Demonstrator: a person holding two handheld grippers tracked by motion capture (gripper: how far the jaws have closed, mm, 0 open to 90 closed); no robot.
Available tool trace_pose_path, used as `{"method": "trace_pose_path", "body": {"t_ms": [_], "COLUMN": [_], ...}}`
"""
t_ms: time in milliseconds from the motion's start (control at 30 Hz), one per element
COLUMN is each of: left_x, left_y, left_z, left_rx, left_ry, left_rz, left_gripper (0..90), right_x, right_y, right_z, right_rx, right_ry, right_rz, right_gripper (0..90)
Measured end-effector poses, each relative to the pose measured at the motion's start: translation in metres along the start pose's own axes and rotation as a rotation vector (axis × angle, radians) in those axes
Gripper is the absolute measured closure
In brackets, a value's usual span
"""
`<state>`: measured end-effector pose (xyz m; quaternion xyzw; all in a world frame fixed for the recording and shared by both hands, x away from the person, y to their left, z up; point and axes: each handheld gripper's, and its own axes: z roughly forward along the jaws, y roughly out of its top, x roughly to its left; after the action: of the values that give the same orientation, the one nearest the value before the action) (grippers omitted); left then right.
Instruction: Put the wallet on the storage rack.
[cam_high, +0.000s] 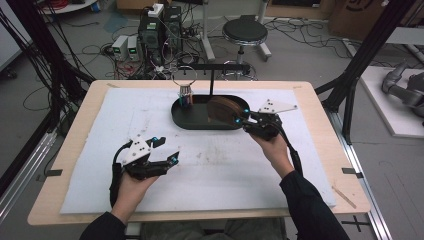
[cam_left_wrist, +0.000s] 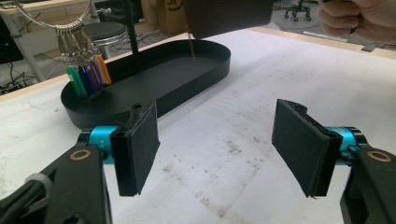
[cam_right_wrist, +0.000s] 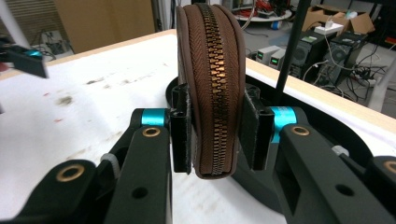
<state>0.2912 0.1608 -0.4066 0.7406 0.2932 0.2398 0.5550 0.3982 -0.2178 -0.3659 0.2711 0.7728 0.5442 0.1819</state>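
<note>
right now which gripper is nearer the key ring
Right. The right gripper holds a brown pouch over the tray, near the key ring; the left gripper hangs open farther off.

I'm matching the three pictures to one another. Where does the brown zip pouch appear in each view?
High view: brown zip pouch right of centre, over the black oval tray, in the right gripper.
Left gripper view: top edge, its dark underside above the tray.
Right gripper view: centre, clamped edge-on.
Shared landmark: the tray.
</note>
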Motion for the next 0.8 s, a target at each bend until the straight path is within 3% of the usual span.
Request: {"method": "trace_pose_path", "body": {"t_ms": [33, 233, 400, 667, 800], "left_x": [0.000, -0.008, -0.009, -0.006, -0.005], "left_y": [0.000, 0.003, 0.004, 0.001, 0.000], "left_z": [0.000, 0.004, 0.004, 0.002, 0.001], "left_rx": [-0.004, -0.017, -0.018, -0.021, -0.023], "left_ry": [-0.015, -0.041, -0.040, -0.037, -0.041], "left_rz": [-0.001, 0.010, 0.021, 0.012, 0.013], "left_gripper": [31.0, 30.5, 30.5, 30.5, 30.5], "right_x": [-0.001, -0.006, -0.008, -0.013, -0.015], "right_y": [0.001, -0.002, -0.003, -0.008, -0.014], "right_z": [0.012, 0.041, 0.062, 0.089, 0.100], "right_rx": [0.001, 0.012, 0.038, 0.042, 0.055], "right_ry": [-0.003, -0.028, -0.047, -0.052, -0.088], "right_rz": [0.012, 0.063, 0.082, 0.099, 0.091], "right_gripper": [69.3, 69.3, 69.3, 69.3, 69.3]}}
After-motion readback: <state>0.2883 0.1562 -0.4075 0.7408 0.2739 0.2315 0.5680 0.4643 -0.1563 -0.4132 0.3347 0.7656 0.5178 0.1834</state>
